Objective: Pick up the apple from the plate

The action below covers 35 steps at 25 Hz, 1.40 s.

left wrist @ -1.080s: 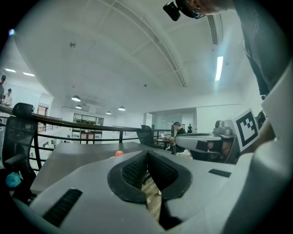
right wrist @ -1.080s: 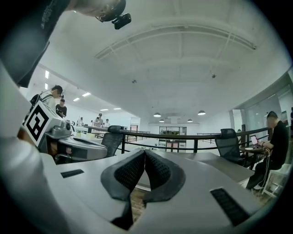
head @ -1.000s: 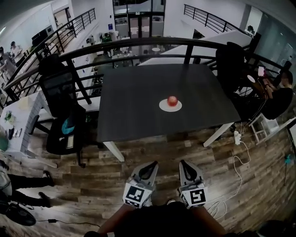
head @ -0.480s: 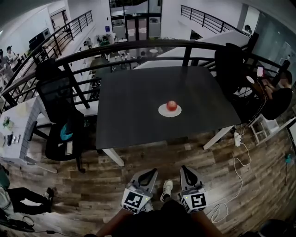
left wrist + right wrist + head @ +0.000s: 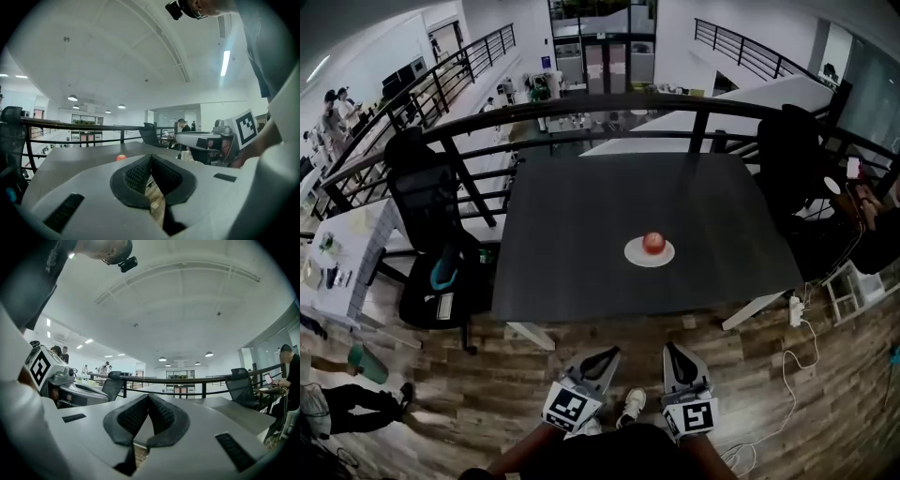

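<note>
A: Locating the apple (image 5: 653, 243): sitting on the white plate (image 5: 636, 256), a shade toward 12 o'clock of the plate's middle, near the centre of the dark table (image 5: 572, 234). Lying at roughly 12 o'clock from both tongs, well apart from them.

B: Checking the tongs. Seeing the left gripper (image 5: 605, 353) with pads pressing together, nothing between. Reading the right gripper (image 5: 672, 349) the same way: tips meeting, clamping nothing. Finding both off the table's 6 o'clock edge, over the wood floor (image 5: 487, 375).

A: Judging the handling: probably firm, round, light to middling. Expecting a smooth skin, slipping out of a shallow pinch and bruising under a hard squeeze. Expecting the plate to slide if nudged.

B: Advising a hold across the widest girth, pads landing at 3 and 9 o'clock on the flanks, staying above the plate rim. Needing wide-open jaws first.

A: Counting: one apple, one plate, one table, two grippers. Also spotting a black chair (image 5: 427, 202) at 9 o'clock of the table and a second chair (image 5: 789, 159) at 2 o'clock.
</note>
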{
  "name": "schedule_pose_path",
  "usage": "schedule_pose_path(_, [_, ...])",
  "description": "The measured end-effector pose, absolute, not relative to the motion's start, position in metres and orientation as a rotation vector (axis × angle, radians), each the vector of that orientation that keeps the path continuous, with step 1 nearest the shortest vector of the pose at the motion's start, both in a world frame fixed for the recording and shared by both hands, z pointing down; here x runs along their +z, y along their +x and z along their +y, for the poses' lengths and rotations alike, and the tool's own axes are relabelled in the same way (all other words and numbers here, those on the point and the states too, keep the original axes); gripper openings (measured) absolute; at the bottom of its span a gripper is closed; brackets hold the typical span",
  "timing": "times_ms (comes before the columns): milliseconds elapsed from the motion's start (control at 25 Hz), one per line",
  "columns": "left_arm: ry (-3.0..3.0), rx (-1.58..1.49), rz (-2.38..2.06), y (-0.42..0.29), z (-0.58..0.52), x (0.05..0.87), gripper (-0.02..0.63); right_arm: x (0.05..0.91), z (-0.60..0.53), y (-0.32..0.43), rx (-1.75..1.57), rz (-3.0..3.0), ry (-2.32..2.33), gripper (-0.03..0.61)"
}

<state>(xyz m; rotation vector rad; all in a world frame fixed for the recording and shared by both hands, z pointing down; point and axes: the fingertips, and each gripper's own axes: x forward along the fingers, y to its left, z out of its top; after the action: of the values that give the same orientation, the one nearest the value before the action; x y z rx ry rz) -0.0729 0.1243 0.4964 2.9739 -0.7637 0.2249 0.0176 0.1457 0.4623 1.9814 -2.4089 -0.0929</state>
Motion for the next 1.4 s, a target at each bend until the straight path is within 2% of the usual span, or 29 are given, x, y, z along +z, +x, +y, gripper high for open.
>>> schedule_pose_path(280, [2.972,0.255,-0.782,-0.019,0.085,0.494,0.023,0.468,0.104,0.079,-0.076,-2.417,1.949,0.023])
schedule_pose_path(680, [2.933,0.291,-0.832,0.020,0.055,0.494,0.023,0.459,0.072,0.112,-0.063,-2.501,1.927,0.023])
schedule_pose_path(1000, [2.901,0.284,-0.893,0.018,0.018,0.501,0.023,0.495,0.044,0.109,0.059,-2.463,1.799,0.023])
schedule_pose_path(1400, [2.892,0.256,-0.880,0.017,-0.051,0.507,0.023,0.488,-0.029,0.096,0.034,-2.509,1.809,0.023])
